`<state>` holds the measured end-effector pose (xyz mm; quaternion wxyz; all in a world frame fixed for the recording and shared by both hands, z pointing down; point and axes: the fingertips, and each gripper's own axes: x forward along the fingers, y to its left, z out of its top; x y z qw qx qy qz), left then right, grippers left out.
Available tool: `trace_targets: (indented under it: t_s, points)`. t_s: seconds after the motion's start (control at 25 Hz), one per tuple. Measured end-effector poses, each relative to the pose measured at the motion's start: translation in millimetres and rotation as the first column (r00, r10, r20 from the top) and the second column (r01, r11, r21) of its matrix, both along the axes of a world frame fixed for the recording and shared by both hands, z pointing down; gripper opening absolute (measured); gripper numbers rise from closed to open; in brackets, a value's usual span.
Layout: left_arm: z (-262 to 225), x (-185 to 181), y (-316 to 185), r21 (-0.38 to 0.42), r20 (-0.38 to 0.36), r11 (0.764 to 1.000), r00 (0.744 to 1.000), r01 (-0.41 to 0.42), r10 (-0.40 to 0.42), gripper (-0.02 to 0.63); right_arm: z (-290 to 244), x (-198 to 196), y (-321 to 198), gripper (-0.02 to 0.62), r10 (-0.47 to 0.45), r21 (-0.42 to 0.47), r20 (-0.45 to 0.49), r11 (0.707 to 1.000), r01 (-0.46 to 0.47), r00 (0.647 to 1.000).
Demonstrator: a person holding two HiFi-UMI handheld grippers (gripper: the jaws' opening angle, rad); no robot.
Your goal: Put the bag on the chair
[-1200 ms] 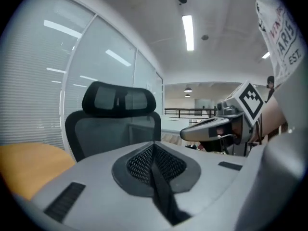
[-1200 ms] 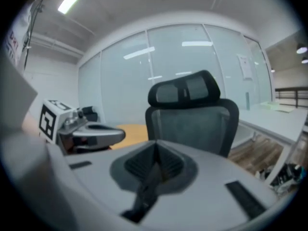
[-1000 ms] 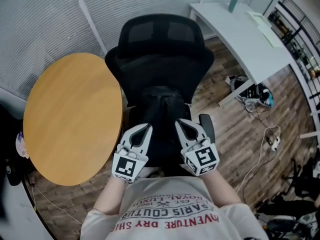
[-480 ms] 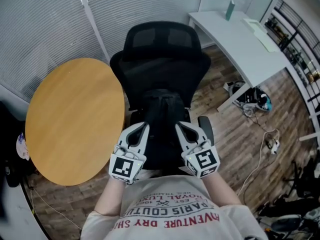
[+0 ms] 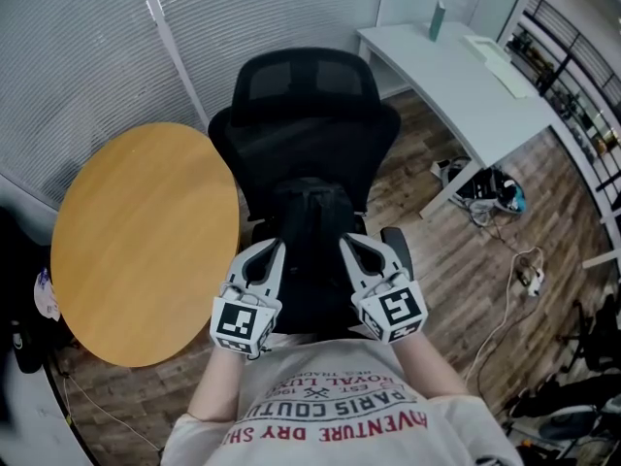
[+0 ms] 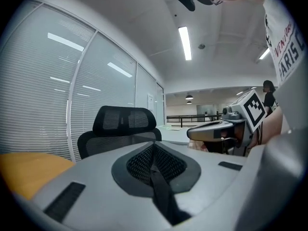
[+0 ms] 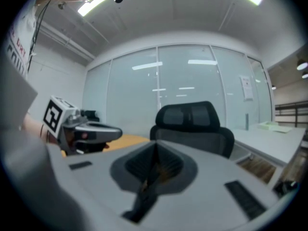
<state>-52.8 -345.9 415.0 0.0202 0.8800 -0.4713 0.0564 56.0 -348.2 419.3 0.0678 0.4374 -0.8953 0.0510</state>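
With both grippers level in front of me, I read the left gripper [image 6: 155, 150] as fully closed: its jaws meet on a black strap [image 6: 161, 191] that runs up through the seam between them. The right gripper [image 7: 155, 152] is the same, jaws pressed together on a second black strap [image 7: 143, 194]. Each gripper view catches the other gripper just off to the side, so the two sit near each other, side by side.

From the head view, the bag [image 5: 312, 236] is a dark bundle between the two grippers, right in front of the backrest of the black mesh chair [image 5: 306, 129] and over its seat. It is black against black there, and I cannot tell whether it rests on the seat or hangs just above it.

To the left, a round wooden tabletop [image 5: 136, 250] stands just beside the chair. To the right and further back is a white tabletop [image 5: 466, 81] with a green bottle [image 5: 438, 19] upright near its far end. Cables [image 5: 514, 280] trail over the wooden floor [image 5: 446, 260] on the right side.
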Motion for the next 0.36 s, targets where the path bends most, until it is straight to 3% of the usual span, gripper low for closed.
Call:
trace_targets:
  t_s: [0.36]
  points:
    - [2.3,9.0,-5.3,-0.023,0.018,0.999,0.999,-0.036,0.037,0.029,-4.6,-1.8,-4.6,0.026,-0.008,0.008,0.005,1.000,0.007,1.000]
